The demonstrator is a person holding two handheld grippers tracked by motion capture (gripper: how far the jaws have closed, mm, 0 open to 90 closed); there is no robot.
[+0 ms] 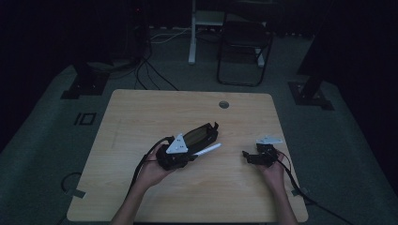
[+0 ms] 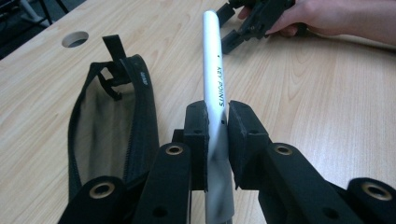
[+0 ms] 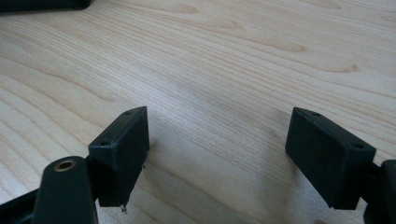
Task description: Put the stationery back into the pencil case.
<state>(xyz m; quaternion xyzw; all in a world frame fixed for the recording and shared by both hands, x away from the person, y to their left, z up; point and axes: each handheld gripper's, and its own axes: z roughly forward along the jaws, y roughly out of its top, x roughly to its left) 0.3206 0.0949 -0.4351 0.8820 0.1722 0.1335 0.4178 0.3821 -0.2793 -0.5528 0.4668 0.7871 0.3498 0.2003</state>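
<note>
One white pen (image 2: 214, 70), marked "KEY POINTS", is pinched near its rear end by the left tongs (image 2: 215, 122); the pads are pressed against the barrel on both sides. The pen is carried just above the counter (image 2: 322, 116), pointing away from the hand, and its tip is seen in the high view just beside the open pouch (image 1: 201, 134), not inside it.

Judged progress: the pick-up is done; the placing is not. The work in hand appears to be loading the pen into the pouch. The pouch (image 2: 112, 116) lies flat, zip undone, mouth gaping, pale lining visible. Left to do, by this reading: the pen to be swung over the mouth, lowered in and released; perhaps the zip to be closed after.

The right tongs (image 3: 217, 149) are spread wide, nothing between them, resting low over bare wood, well apart from the pen. In the high view the right tongs (image 1: 245, 155) are set down at the right side of the counter.

Hard to make out:
- The high view is very dark; pouch contents cannot be told.
- The pen's rear end is blurred and cut off behind the pads in the left gripper view.
- The near end of the pouch is hidden by the left tongs.
- Whether the pen's tip is capped cannot be told.
</note>
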